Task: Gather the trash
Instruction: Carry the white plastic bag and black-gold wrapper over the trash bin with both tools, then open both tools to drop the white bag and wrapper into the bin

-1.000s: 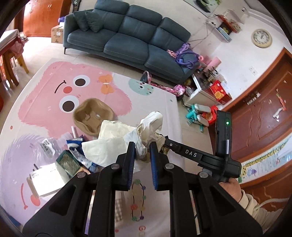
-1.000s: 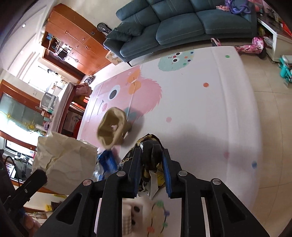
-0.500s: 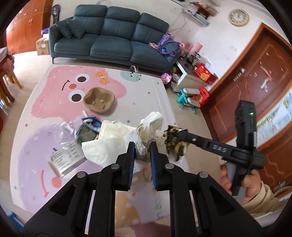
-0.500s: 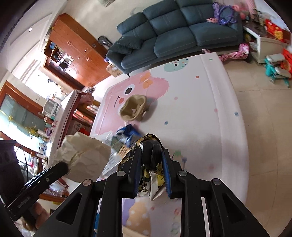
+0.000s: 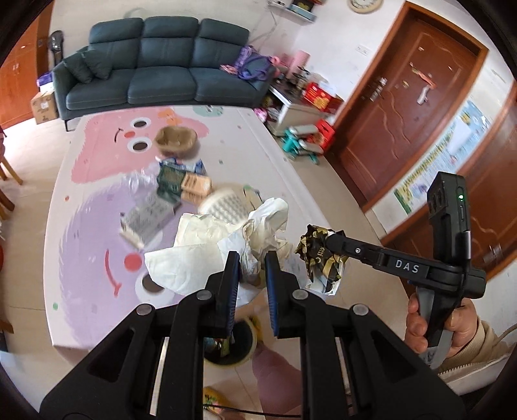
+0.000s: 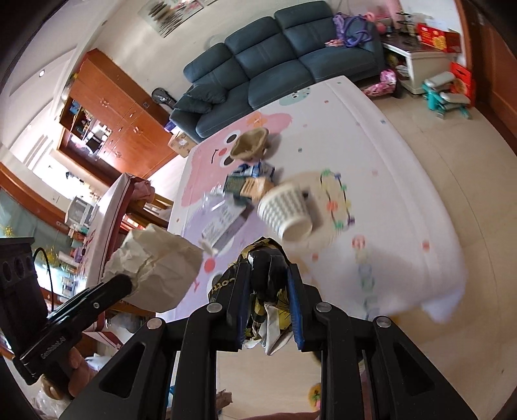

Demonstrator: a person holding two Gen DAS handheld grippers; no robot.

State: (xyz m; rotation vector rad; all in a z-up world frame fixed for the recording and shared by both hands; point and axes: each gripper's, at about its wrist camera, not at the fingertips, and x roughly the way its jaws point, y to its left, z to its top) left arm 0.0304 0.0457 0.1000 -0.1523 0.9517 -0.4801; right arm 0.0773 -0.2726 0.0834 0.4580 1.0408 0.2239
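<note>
Left gripper [image 5: 252, 268] clenched the crumpled white paper bag [image 5: 200, 258]. Right gripper [image 6: 263, 292] clenched the black-and-gold foil wrapper [image 6: 258, 290]. Both judged light, soft; bunched folds grip best.

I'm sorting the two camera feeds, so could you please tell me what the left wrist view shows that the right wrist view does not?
Only the left wrist view shows the wooden door, the wall clock and the bin below. Only the right wrist view shows the wooden cabinets. Both show the sofa, the play mat, the white paper bag in the left gripper and the black-and-gold wrapper in the right gripper.
</note>
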